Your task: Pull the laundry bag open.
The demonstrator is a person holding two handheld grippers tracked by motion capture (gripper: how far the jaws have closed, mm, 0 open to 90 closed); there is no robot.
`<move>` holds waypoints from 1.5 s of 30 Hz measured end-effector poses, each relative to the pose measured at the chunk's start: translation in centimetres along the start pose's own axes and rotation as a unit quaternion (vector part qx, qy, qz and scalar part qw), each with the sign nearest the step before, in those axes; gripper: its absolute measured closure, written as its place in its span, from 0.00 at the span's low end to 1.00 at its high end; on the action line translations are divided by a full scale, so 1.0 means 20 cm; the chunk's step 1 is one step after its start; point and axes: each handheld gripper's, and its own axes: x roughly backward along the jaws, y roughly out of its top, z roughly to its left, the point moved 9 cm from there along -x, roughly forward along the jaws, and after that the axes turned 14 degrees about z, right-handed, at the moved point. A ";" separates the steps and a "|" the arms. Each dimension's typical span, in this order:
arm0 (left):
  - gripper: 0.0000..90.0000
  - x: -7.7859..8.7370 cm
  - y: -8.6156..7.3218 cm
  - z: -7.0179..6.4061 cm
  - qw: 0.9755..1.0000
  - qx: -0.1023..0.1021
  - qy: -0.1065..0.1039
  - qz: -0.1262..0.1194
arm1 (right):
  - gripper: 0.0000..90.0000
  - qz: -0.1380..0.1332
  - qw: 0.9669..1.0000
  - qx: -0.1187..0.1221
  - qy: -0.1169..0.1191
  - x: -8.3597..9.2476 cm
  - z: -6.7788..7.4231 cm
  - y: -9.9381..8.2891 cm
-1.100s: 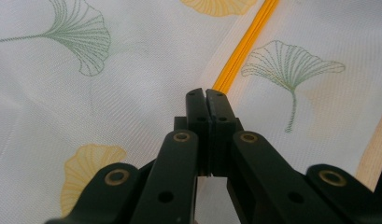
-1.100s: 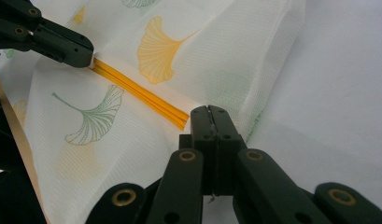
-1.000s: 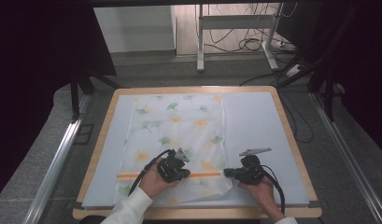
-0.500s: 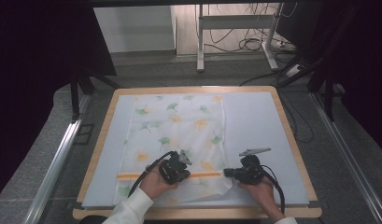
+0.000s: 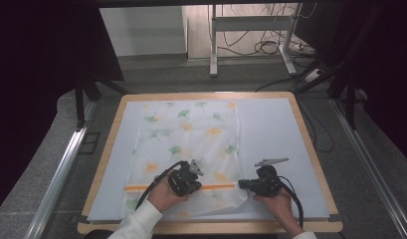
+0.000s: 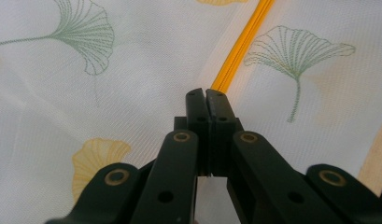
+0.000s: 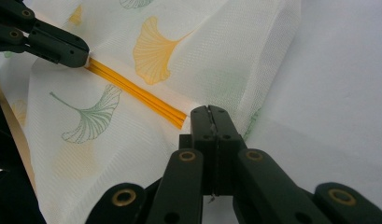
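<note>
Along the near edge of the table (image 5: 310, 149), a person's two hands come in from below, each holding a black gripper over a white cloth (image 5: 191, 134) printed with green and yellow ginkgo leaves. The left gripper (image 5: 187, 180) sits toward the near left corner of the cloth, and the right gripper (image 5: 247, 184) sits at the cloth's near right edge, both at the same depth on the table. An orange stripe (image 5: 166, 187) runs across the cloth between them, parallel to the near edge.

Seen from the left gripper view, the left gripper (image 6: 206, 95) has its jaws pressed together on the cloth (image 6: 132, 93), right at the orange stripe (image 6: 240, 46), which runs away from the tips. From the right gripper view, the right gripper (image 7: 208, 112) likewise has its jaws closed, pinching the cloth (image 7: 216, 51) at the end of the orange stripe (image 7: 132, 88); the stripe stretches to the left gripper (image 7: 62, 49) at the far end, and the fabric between the two is raised in folds.

Beyond the grippers the cloth lies flat on the pale blue mat (image 5: 270, 129), reaching almost to the far edge of the table. The mat is bare along the right side, and a wooden rim (image 5: 310, 144) frames it.
</note>
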 end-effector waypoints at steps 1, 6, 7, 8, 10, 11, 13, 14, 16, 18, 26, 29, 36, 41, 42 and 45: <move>1.00 0.00 0.00 0.00 1.000 0.002 -0.002 -0.002 | 1.00 0.000 1.000 0.000 0.000 0.00 0.00 0.00; 1.00 0.00 -0.01 0.00 1.000 0.004 -0.004 -0.006 | 1.00 -0.001 1.000 0.000 -0.001 0.00 0.00 0.00; 1.00 0.00 -0.02 0.00 1.000 0.004 -0.006 -0.006 | 1.00 0.000 1.000 0.000 -0.002 0.00 0.00 0.00; 1.00 0.00 -0.02 0.00 1.000 0.006 -0.007 -0.008 | 1.00 -0.001 1.000 0.001 -0.002 0.00 0.00 0.00; 1.00 0.00 -0.01 0.00 1.000 0.010 -0.012 -0.012 | 1.00 -0.001 1.000 0.000 -0.002 0.00 0.00 0.00; 1.00 0.00 -0.01 0.01 1.000 0.012 -0.014 -0.014 | 1.00 -0.001 1.000 0.001 -0.003 0.00 0.00 0.00; 1.00 -0.01 0.00 0.00 1.000 0.013 -0.017 -0.018 | 1.00 -0.001 1.000 0.004 -0.004 0.00 0.00 0.00; 1.00 -0.01 0.01 0.00 1.000 0.013 -0.018 -0.018 | 1.00 0.000 1.000 0.006 -0.007 0.00 0.00 0.01; 1.00 -0.02 0.02 0.00 1.000 0.013 -0.019 -0.020 | 1.00 0.002 1.000 0.013 -0.013 0.00 0.01 0.01; 1.00 -0.02 0.04 0.00 0.999 0.013 -0.021 -0.024 | 1.00 0.001 1.000 0.016 -0.011 0.00 0.03 0.02; 1.00 -0.04 0.09 -0.01 0.999 0.008 -0.012 -0.035 | 1.00 0.009 1.000 0.013 -0.013 0.01 0.03 0.02; 1.00 -0.04 0.09 -0.01 0.999 0.006 -0.009 -0.036 | 1.00 0.014 1.000 0.001 -0.004 0.00 0.02 0.01; 1.00 -0.03 0.05 -0.02 0.999 -0.018 0.029 -0.008 | 1.00 0.008 1.000 -0.020 0.013 0.00 0.00 0.00; 1.00 -0.01 0.00 0.02 1.000 -0.004 0.010 -0.011 | 1.00 0.007 1.000 -0.017 0.011 0.00 0.00 0.00; 1.00 -0.01 -0.01 0.03 1.000 -0.001 0.009 -0.011 | 1.00 0.007 1.000 -0.016 0.011 0.00 0.00 0.00; 1.00 0.00 -0.04 0.05 1.000 0.005 0.008 -0.010 | 1.00 0.006 1.000 -0.015 0.011 0.00 0.00 0.00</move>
